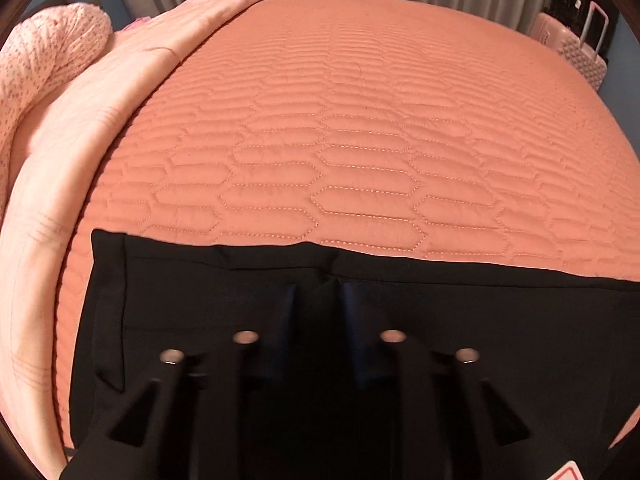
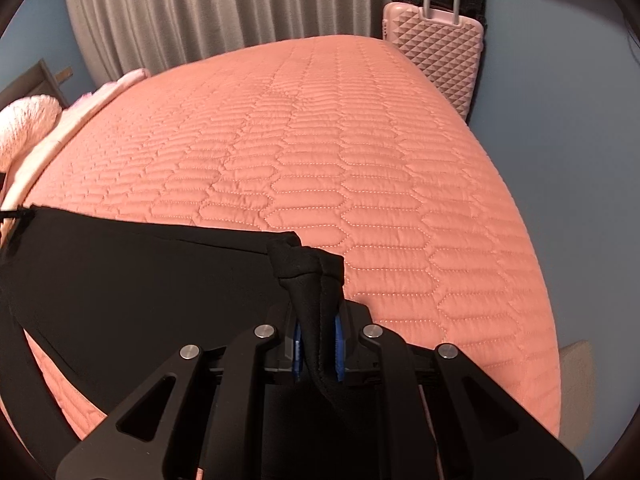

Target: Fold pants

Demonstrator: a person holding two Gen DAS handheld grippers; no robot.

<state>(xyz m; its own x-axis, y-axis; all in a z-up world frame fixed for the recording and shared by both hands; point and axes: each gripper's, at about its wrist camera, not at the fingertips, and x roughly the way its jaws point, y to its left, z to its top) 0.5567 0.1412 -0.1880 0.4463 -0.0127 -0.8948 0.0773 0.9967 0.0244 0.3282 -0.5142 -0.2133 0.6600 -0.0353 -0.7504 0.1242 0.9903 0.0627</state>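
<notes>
Black pants (image 1: 440, 312), spread at near edge of coral quilted bed (image 1: 360, 140). Left claw (image 1: 318, 300) and right claw (image 2: 318, 344): each pinched shut on bunched fabric. Advice: lift both corners evenly, keep cloth taut.

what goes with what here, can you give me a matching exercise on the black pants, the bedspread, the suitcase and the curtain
Things:
1. black fabric pants
2. quilted salmon bedspread
3. pink hard-shell suitcase
4. grey pleated curtain

Descriptions:
A. stands upright beyond the bed's far right corner
B. hangs along the wall behind the bed
C. bunched between the right gripper pads
D. covers the bed, stitched in long hexagons

Pairs: 1-C, 2-D, 3-A, 4-B
</notes>
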